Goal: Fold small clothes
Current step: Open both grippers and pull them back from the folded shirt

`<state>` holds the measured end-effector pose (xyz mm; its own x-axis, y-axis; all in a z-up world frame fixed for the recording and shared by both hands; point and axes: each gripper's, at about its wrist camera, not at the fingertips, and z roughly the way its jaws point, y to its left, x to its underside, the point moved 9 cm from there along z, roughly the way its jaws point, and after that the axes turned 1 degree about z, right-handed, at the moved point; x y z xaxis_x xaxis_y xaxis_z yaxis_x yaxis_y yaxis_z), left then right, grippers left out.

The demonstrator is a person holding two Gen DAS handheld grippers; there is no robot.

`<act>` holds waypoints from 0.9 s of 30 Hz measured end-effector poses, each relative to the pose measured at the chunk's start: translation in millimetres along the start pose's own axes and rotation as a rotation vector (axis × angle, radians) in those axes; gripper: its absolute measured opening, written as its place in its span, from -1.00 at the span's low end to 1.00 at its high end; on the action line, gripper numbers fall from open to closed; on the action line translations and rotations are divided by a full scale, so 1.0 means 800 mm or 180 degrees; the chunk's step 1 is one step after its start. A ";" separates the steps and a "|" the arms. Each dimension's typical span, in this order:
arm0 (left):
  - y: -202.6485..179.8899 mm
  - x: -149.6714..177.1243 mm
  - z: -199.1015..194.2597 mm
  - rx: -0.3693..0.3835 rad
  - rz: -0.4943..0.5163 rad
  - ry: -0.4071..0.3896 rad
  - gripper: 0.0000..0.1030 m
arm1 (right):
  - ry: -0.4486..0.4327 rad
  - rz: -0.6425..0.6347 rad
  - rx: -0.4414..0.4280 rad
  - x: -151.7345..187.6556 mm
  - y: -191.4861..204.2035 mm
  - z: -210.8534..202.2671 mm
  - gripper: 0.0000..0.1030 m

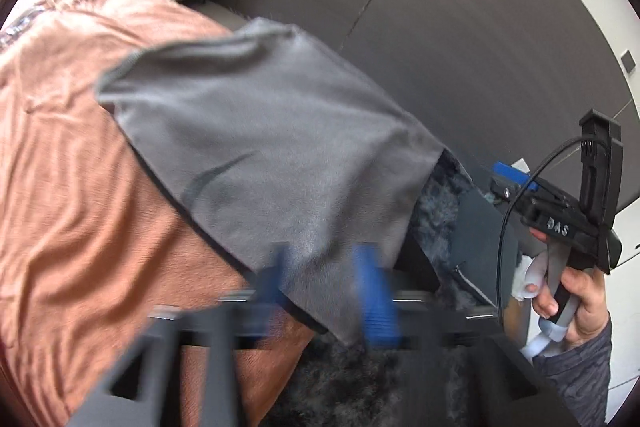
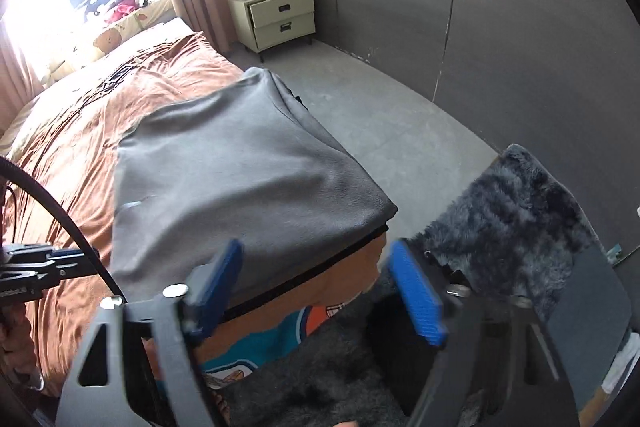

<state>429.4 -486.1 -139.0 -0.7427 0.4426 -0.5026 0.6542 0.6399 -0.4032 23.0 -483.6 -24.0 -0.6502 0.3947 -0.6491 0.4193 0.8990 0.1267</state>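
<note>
A grey folded garment lies on the near corner of the bed, over the orange bedspread; it also shows in the right wrist view. My left gripper is blurred, its blue pads spread on either side of the garment's near edge, with the cloth between them. My right gripper is open and empty just in front of the garment's near edge. The right gripper's body and the hand that holds it show at the right of the left wrist view.
A dark fluffy cushion on a chair stands to the right of the bed corner. A cream nightstand stands at the far wall. Grey floor and a dark wall lie beyond. The left gripper's body is at the left edge.
</note>
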 end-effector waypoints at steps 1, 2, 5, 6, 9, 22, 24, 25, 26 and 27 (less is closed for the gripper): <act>-0.001 -0.002 -0.014 -0.0036 0.0010 -0.0095 0.87 | -0.0031 -0.0002 0.0022 0.002 0.003 -0.009 0.70; -0.001 -0.004 -0.032 -0.0082 0.0023 -0.0237 1.00 | -0.0060 -0.0002 0.0027 0.005 0.007 -0.020 0.74; -0.001 -0.007 -0.067 -0.0151 0.0033 -0.0399 1.00 | -0.0188 -0.0033 -0.0015 0.015 0.023 -0.055 1.00; -0.001 -0.004 -0.078 -0.0147 0.0025 -0.0408 1.00 | -0.0218 -0.0028 -0.0033 0.019 0.023 -0.065 1.00; -0.002 -0.002 -0.101 -0.0265 0.0062 -0.0457 1.00 | -0.0292 0.0002 -0.0059 0.032 0.027 -0.091 1.00; -0.002 0.066 -0.229 -0.0549 0.0209 -0.0796 1.00 | -0.0544 -0.0010 -0.0227 0.086 0.062 -0.193 1.00; 0.000 0.077 -0.250 -0.0597 0.0198 -0.0857 1.00 | -0.0559 -0.0051 -0.0257 0.091 0.070 -0.204 1.00; 0.000 0.082 -0.260 -0.0621 0.0192 -0.0887 1.00 | -0.0572 -0.0071 -0.0266 0.094 0.074 -0.210 1.00; 0.001 0.087 -0.272 -0.0652 0.0186 -0.0929 1.00 | -0.0588 -0.0089 -0.0280 0.098 0.078 -0.217 1.00; 0.002 0.092 -0.282 -0.0681 0.0183 -0.0969 1.00 | -0.0606 -0.0110 -0.0303 0.102 0.083 -0.224 1.00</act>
<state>343.3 -310.6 -4.6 -0.6079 0.2954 -0.7370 0.6251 0.7504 -0.2149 -115.8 -357.7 66.3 -0.5281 0.3285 -0.7831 0.3312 0.9288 0.1663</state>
